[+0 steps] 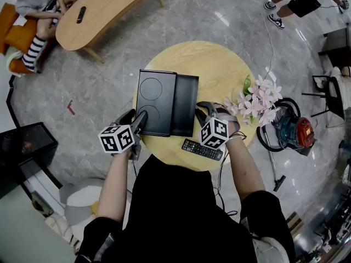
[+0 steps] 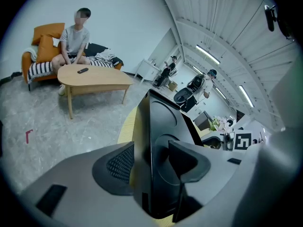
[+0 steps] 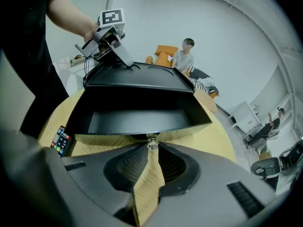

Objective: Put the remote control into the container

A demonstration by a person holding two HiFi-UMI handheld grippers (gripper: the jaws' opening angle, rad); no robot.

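A black container lies open on the round wooden table, its lid folded out to the left. My left gripper is shut on the lid's near edge; in the left gripper view the lid stands between the pads of my left gripper. My right gripper is at the container's right wall. In the right gripper view its tips pinch a small metal catch on the container's near wall. The remote control lies on the table by the front edge, also visible as the remote.
Pink flowers stand at the table's right rim. A vacuum cleaner and its hose lie on the floor to the right. A long wooden table with a seated person is at the back left; another person stands at the back right.
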